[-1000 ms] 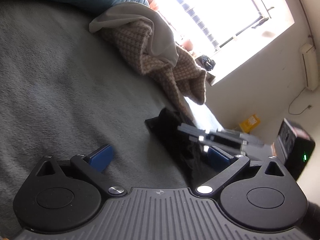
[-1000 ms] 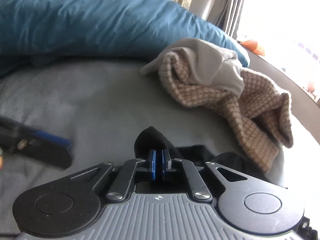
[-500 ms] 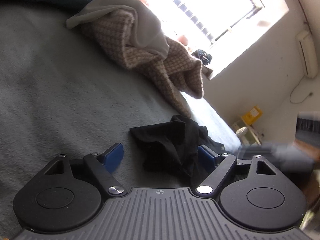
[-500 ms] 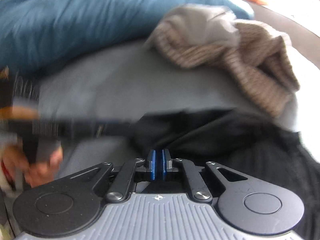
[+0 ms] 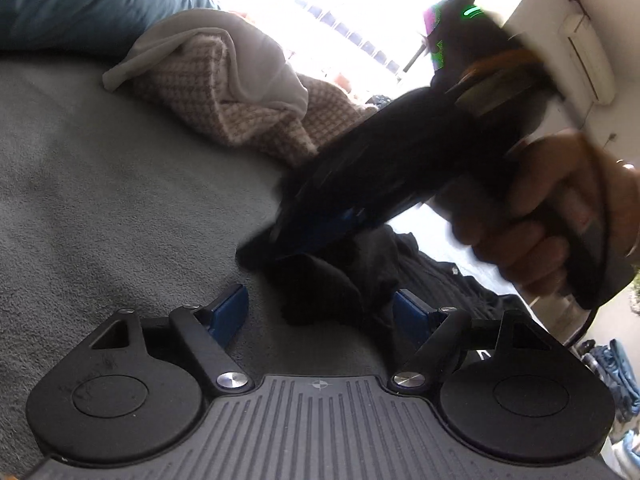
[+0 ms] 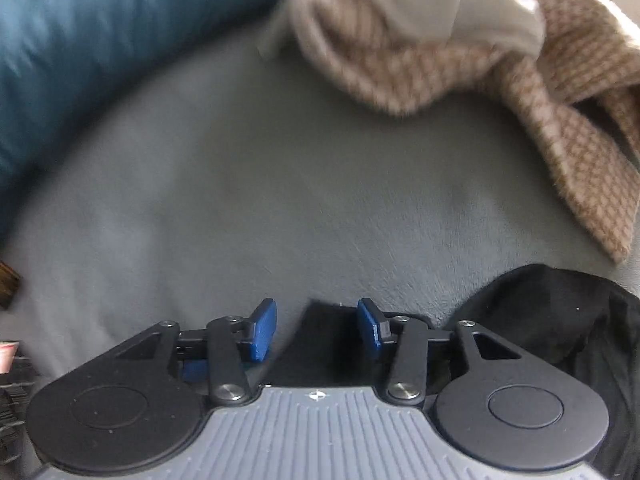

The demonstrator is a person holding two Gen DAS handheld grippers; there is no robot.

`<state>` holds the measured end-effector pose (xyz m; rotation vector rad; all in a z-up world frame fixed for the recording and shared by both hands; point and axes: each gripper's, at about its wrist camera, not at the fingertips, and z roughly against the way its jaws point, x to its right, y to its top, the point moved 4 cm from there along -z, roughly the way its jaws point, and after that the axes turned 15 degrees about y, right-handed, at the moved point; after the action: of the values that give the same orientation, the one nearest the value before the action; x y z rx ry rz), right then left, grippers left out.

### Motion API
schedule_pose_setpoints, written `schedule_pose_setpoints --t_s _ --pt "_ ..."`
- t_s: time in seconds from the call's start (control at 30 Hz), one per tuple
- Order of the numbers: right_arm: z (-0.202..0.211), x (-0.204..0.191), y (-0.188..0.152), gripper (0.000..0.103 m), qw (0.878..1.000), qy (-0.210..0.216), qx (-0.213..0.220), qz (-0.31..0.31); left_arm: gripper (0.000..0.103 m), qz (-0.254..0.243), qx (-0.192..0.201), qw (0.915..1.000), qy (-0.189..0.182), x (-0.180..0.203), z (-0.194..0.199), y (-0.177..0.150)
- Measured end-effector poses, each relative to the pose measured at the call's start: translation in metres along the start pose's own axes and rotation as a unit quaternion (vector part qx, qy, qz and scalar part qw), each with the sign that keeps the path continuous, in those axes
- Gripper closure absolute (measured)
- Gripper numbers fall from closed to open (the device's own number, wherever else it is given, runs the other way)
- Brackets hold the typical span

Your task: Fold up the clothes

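A crumpled black garment (image 5: pixel 324 292) lies on the grey blanket (image 5: pixel 100 200). My left gripper (image 5: pixel 320 312) straddles its near end, blue pads wide apart and not pressing it. In the left wrist view my right gripper (image 5: pixel 272 246) is a blur pointing steeply down onto the same garment, held by a hand (image 5: pixel 532 220). In the right wrist view my right gripper (image 6: pixel 316 328) has its jaws opening, with a corner of the black garment (image 6: pixel 320 344) loose between the pads and more of it bunched to the right.
A beige knit garment (image 6: pixel 560 100) with a pale grey cloth (image 5: pixel 256 64) over it lies heaped farther back. A blue duvet (image 6: pixel 100 40) borders the blanket on the far left. A bright window (image 5: pixel 360 8) is behind.
My right gripper, shut on the black garment before, has swung in front of my left gripper, tipped downward, and parted its pads. My left gripper's pads have narrowed slightly around the garment.
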<state>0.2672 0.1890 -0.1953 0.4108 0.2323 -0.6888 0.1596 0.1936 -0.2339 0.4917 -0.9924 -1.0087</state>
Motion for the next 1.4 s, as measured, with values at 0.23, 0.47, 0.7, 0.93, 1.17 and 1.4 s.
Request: schedule_pose_setpoints --t_s 0.23,0.47,0.7,0.93,1.17,1.4 --pt "0.066 0.037 -0.014 0.098 0.981 0.02 0.165 -0.103 0.023 0.035 0.0 0.9989 -0.03 -0.009 0.003 0.005" --pt "0.162 0.093 -0.072 0.098 0.901 0.093 0.371 -0.204 0.023 0.036 -0.003 0.9983 -0.047 -0.006 0.005 0.014" --pt "0.176 0.143 -0.134 0.098 0.847 0.114 0.426 -0.297 0.025 -0.073 0.017 0.9963 -0.042 0.021 0.016 0.028" --pt "0.165 0.162 -0.15 0.098 0.822 0.135 0.443 -0.331 0.026 -0.218 0.01 0.9719 -0.088 0.077 0.012 0.042" --pt "0.169 0.15 -0.134 0.098 0.835 0.142 0.44 -0.299 0.032 -0.276 -0.014 0.9583 -0.072 0.103 -0.007 0.028" --pt "0.159 0.109 -0.062 0.098 0.874 0.17 0.407 -0.205 0.074 -0.137 -0.065 0.9861 -0.067 0.064 -0.022 0.041"
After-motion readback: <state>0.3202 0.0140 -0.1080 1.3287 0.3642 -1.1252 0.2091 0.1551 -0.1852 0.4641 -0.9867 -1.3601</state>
